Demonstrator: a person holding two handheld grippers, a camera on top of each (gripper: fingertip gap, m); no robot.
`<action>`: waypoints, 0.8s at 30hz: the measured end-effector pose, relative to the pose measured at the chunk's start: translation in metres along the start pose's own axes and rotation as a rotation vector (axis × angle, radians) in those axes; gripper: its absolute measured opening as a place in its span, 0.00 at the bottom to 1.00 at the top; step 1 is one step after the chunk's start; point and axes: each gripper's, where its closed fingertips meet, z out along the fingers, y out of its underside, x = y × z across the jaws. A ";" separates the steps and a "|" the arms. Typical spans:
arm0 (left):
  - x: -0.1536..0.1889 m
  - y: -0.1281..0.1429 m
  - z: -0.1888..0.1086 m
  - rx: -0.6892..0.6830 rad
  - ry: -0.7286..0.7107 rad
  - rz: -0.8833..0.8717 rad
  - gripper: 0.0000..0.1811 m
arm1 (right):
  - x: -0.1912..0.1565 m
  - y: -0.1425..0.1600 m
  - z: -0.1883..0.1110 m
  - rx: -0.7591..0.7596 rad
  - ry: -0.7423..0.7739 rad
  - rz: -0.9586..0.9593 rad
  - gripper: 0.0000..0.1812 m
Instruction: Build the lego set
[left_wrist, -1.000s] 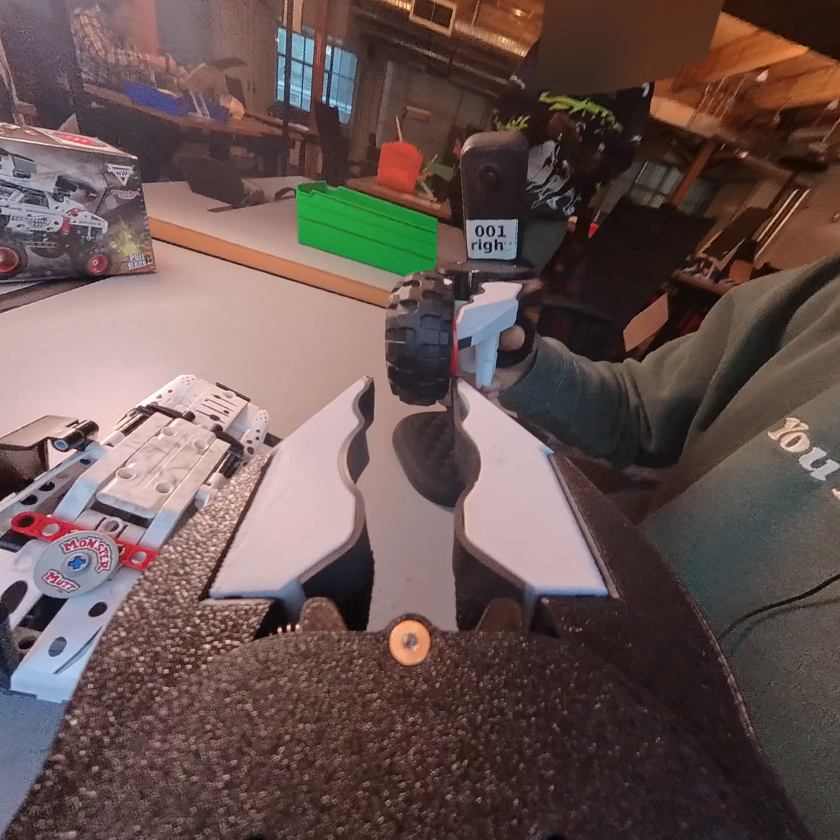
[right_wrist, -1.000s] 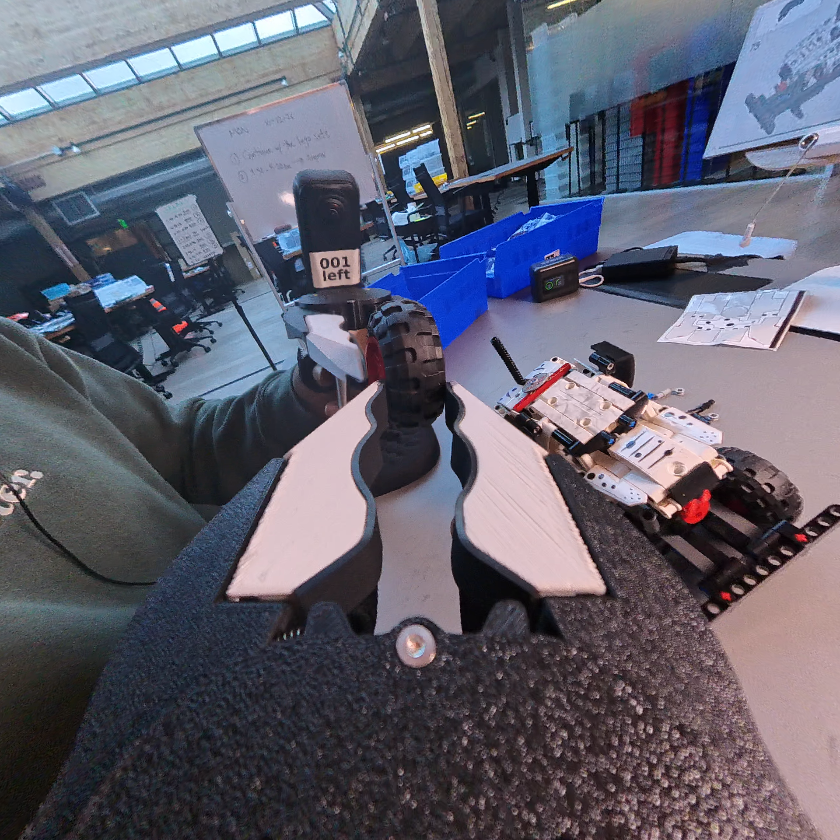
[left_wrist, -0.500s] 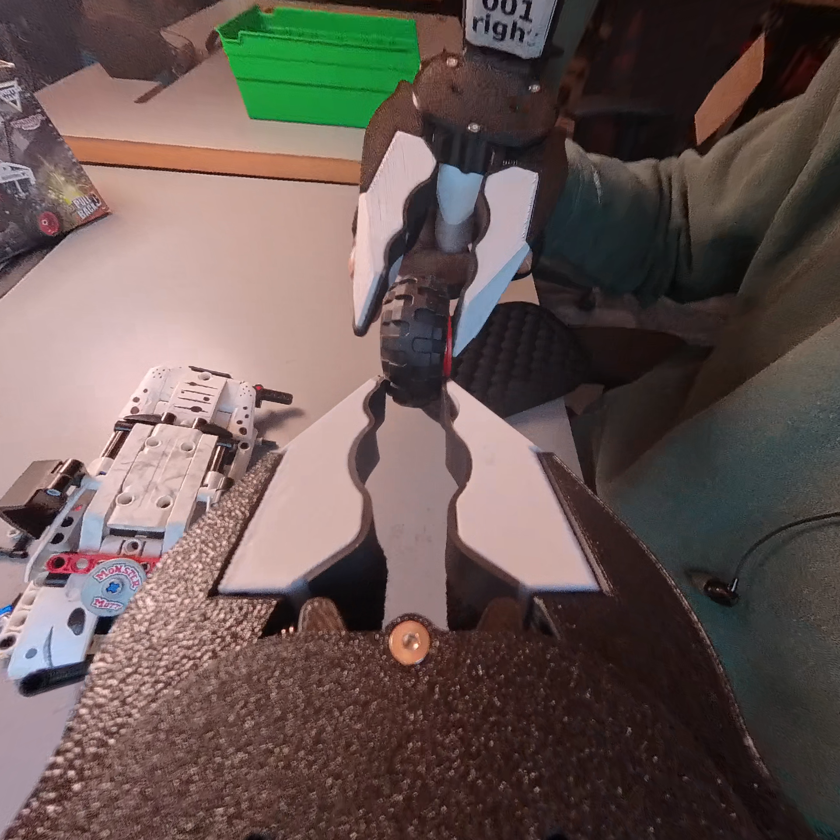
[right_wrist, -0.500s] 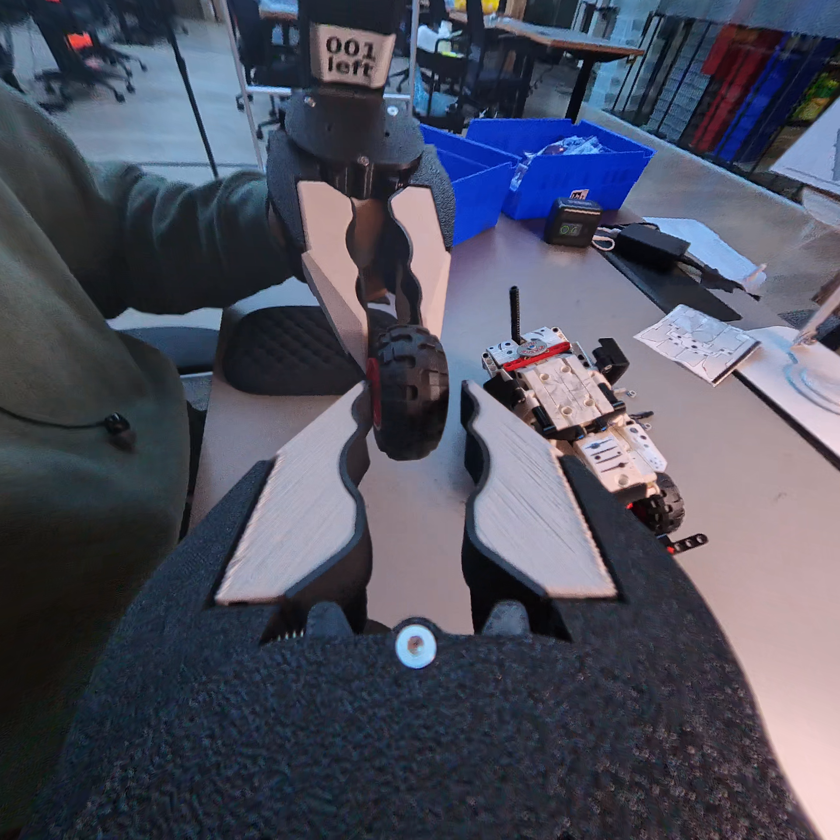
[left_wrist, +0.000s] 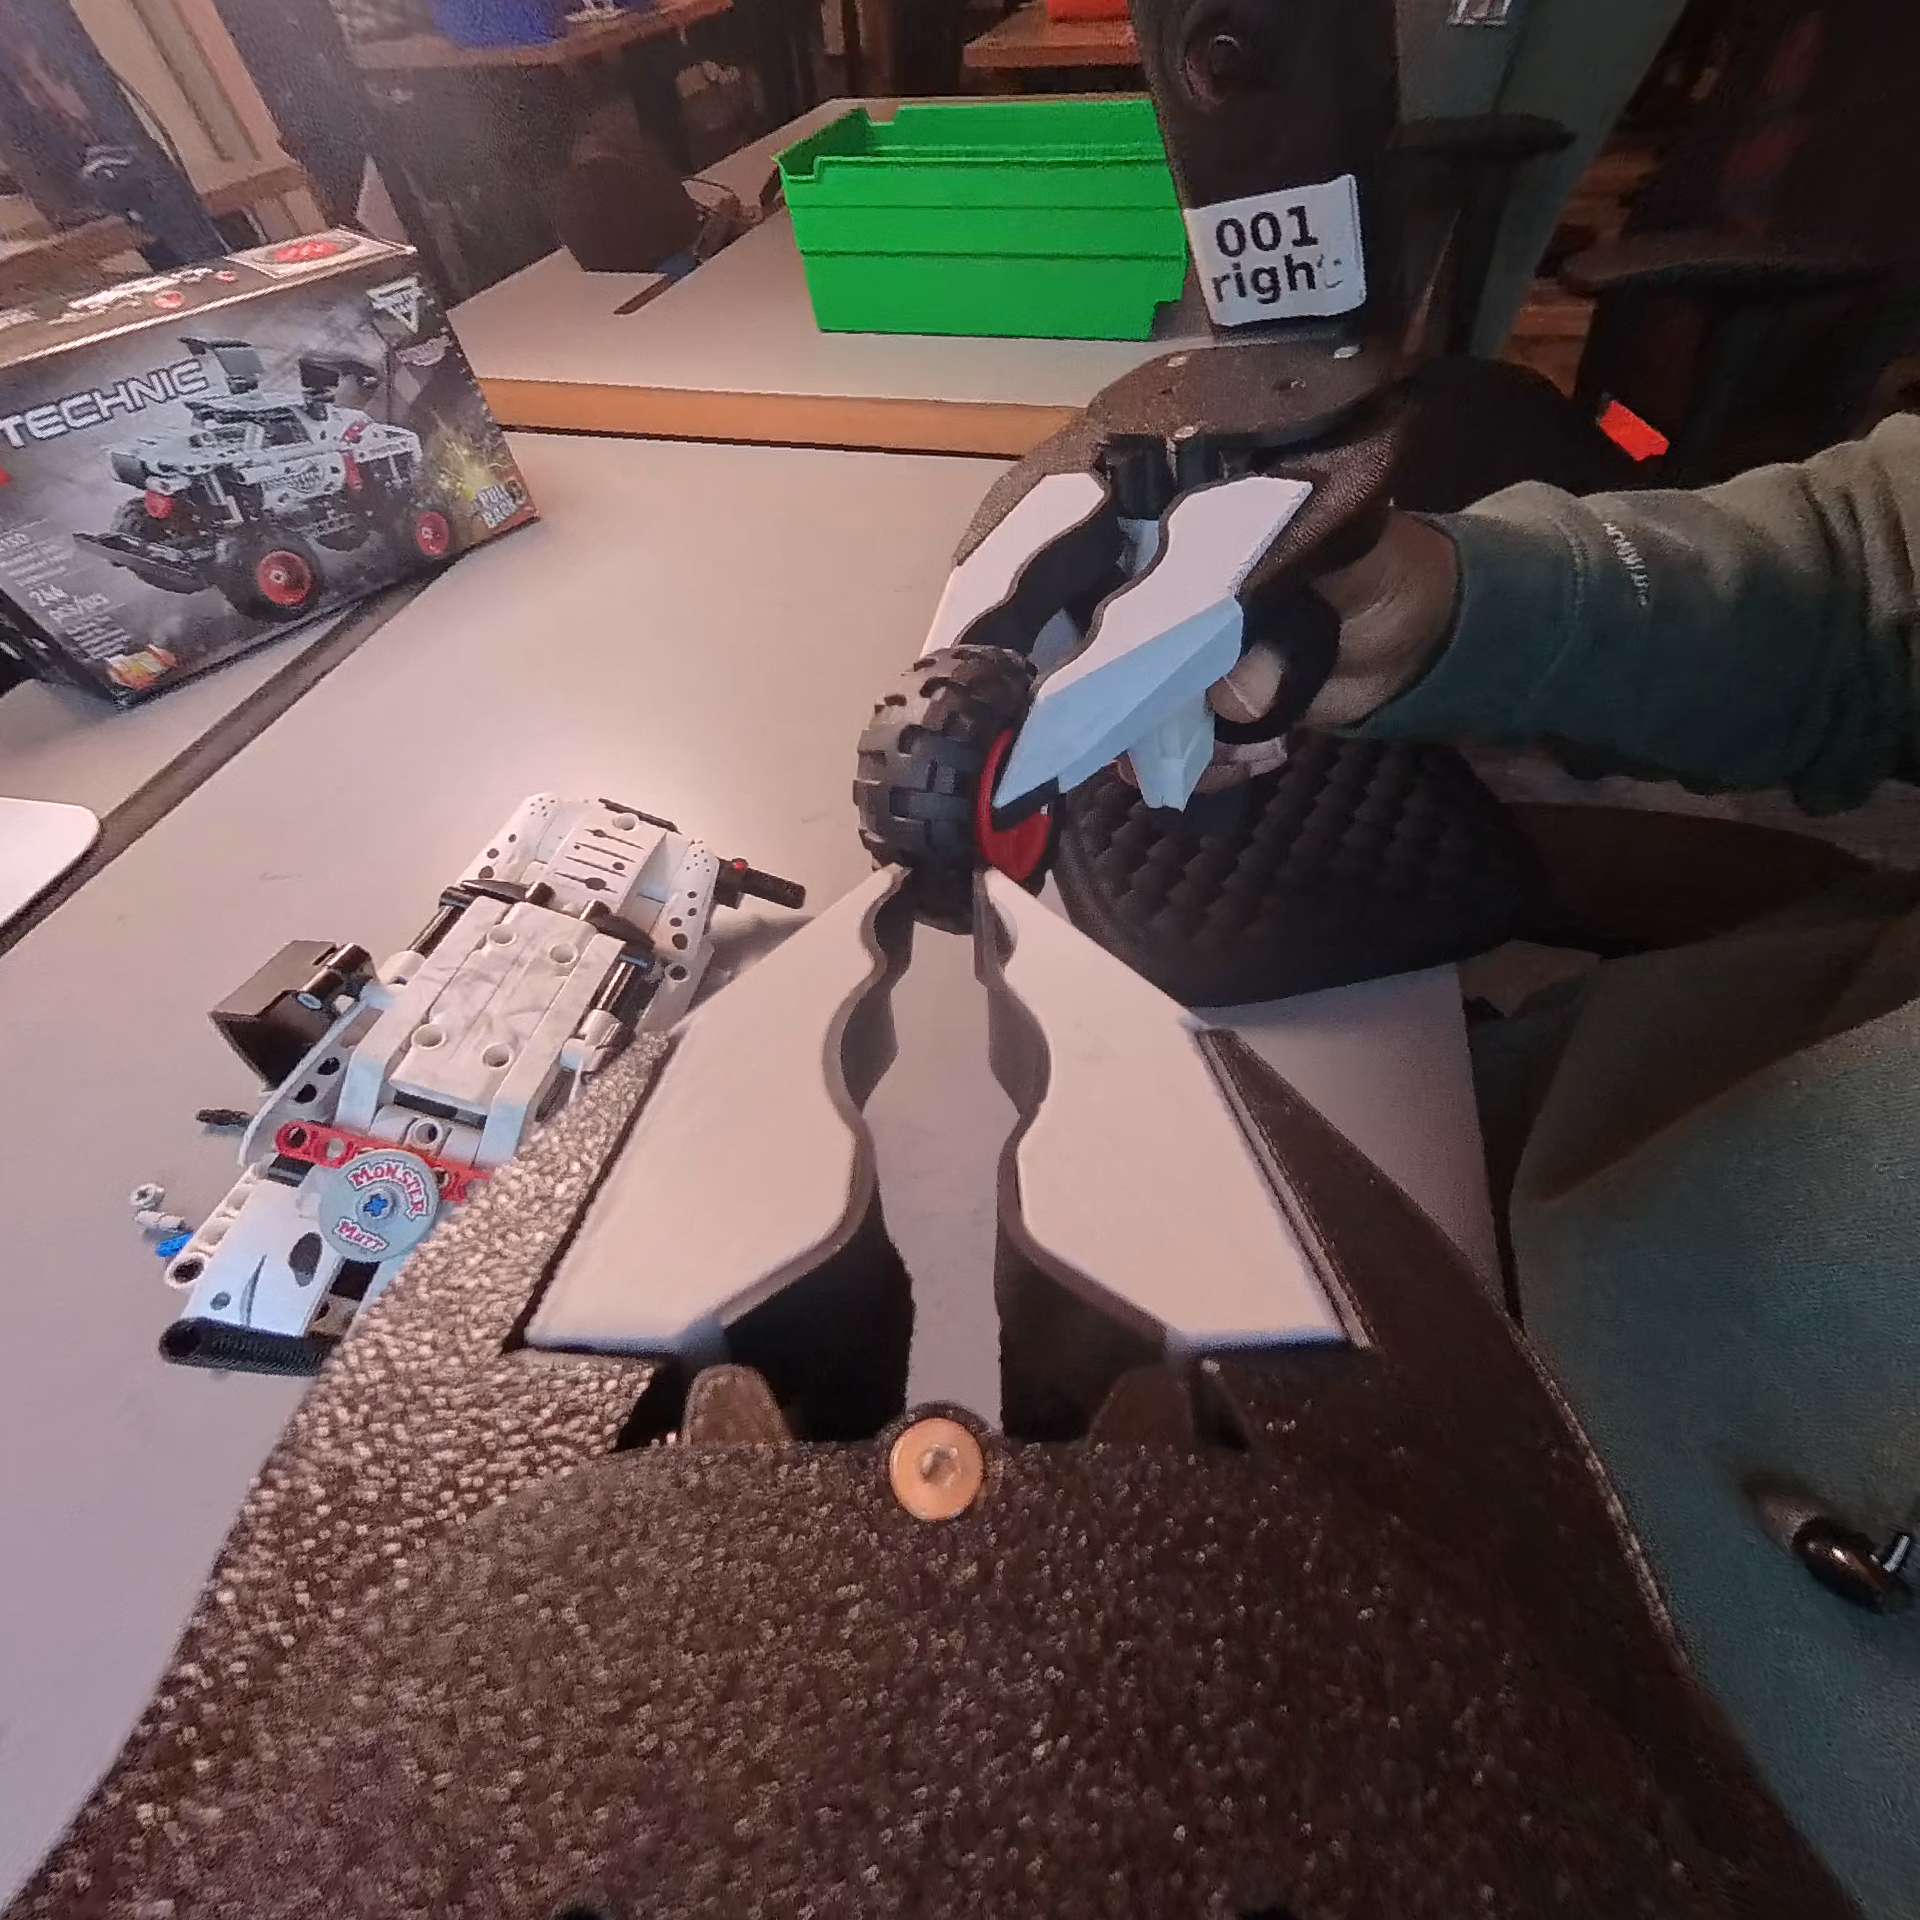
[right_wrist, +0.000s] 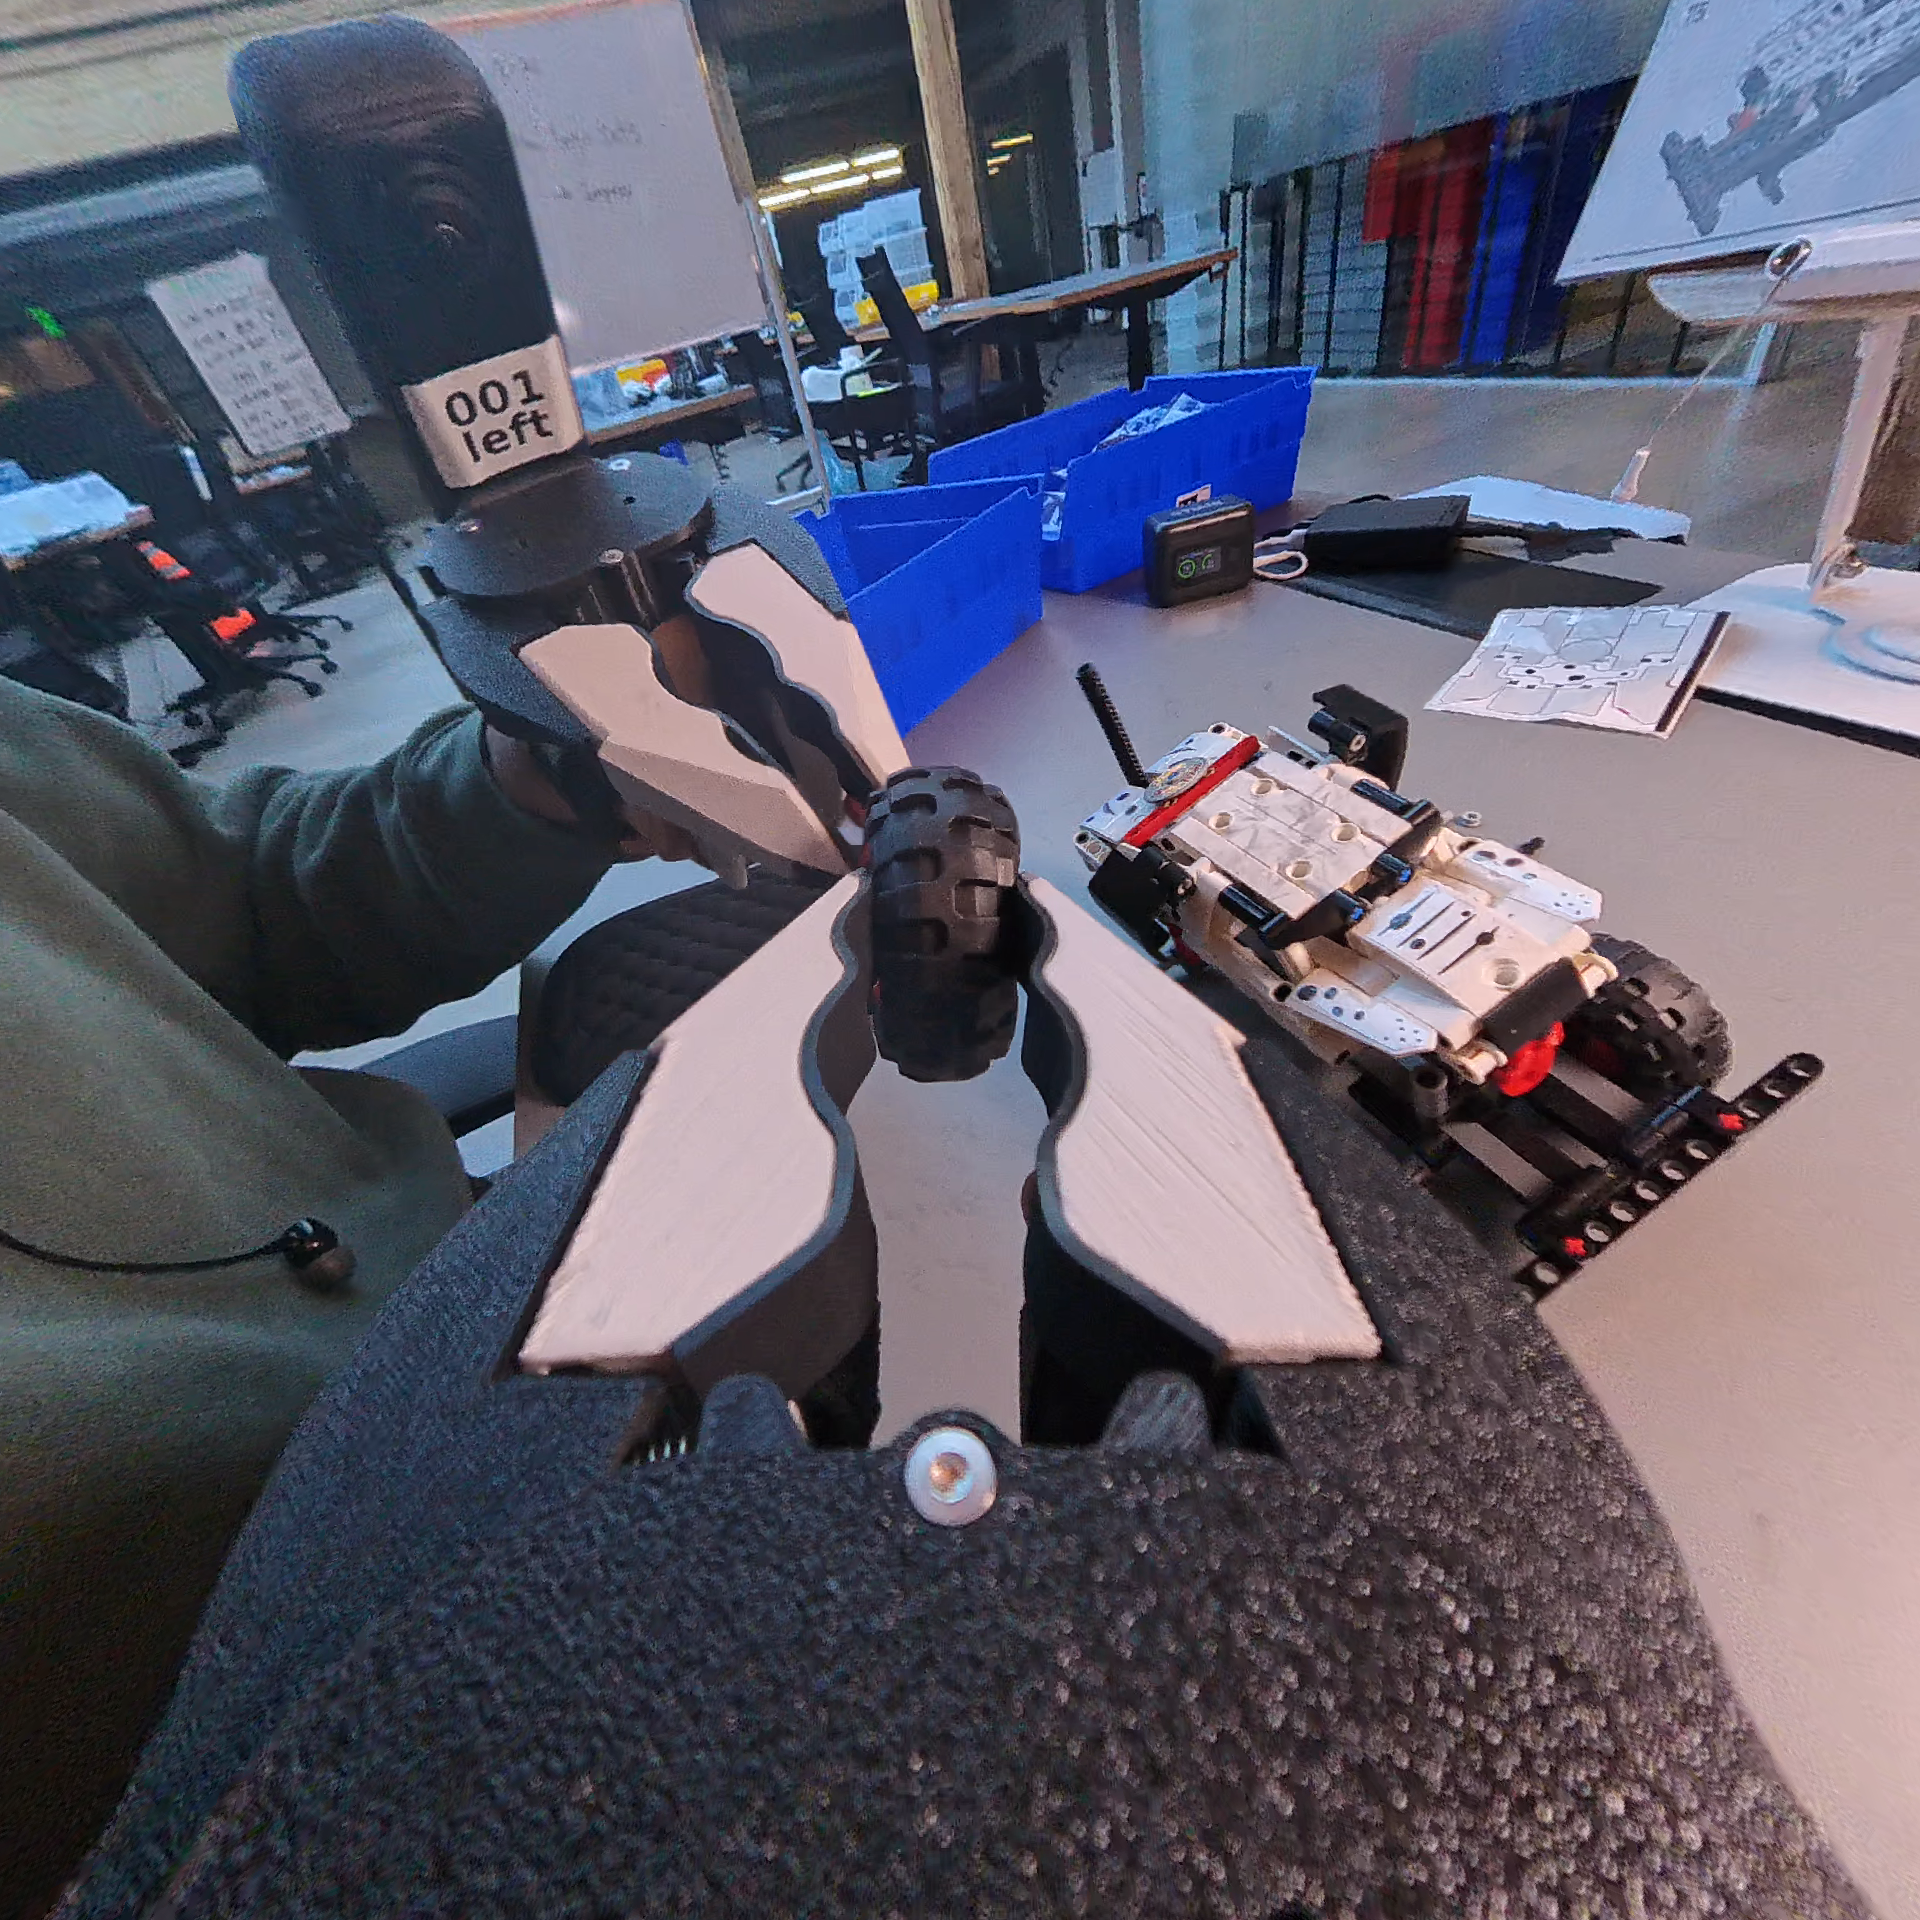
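Note:
A black lego wheel with a red hub (left_wrist: 935, 769) is held in the air over the table's near edge. My right gripper (right_wrist: 943, 885) is shut on the wheel (right_wrist: 940, 914), one finger on each side face. It also shows in the left wrist view (left_wrist: 966, 738), coming from the upper right. My left gripper (left_wrist: 937, 888) has its tips nearly together, pinching the tyre's edge. It also shows in the right wrist view (right_wrist: 857, 826). The white lego truck (left_wrist: 499, 1039) lies on the grey table, with one wheel fitted at its far end (right_wrist: 1662, 1029).
The set's box (left_wrist: 229, 468) and green bins (left_wrist: 987, 249) stand at the back. Blue bins (right_wrist: 1122, 478), a black device (right_wrist: 1195, 551), a sticker sheet (right_wrist: 1579, 665) and a manual stand (right_wrist: 1860, 436) lie beyond the truck. Small loose parts (left_wrist: 156, 1216) lie beside it. A black chair seat (left_wrist: 1278, 862) is below the wheel. Both grippers' tips are close together, under 4 cm apart.
Both grippers have narrowed their jaws onto the wheel. The two grippers have swung from facing each other steeply to a slanted pose, still meeting at the wheel beside the truck.

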 end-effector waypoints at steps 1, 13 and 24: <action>0.020 -0.010 -0.002 0.068 0.113 -0.005 0.00 | 0.010 0.003 0.001 -0.006 0.074 -0.007 0.12; 0.018 -0.020 -0.013 0.094 0.222 -0.139 0.24 | -0.030 -0.006 -0.015 0.064 -0.142 -0.146 0.14; 0.024 -0.017 -0.005 0.038 0.134 -0.004 0.11 | -0.029 0.001 -0.005 -0.025 -0.053 -0.149 0.14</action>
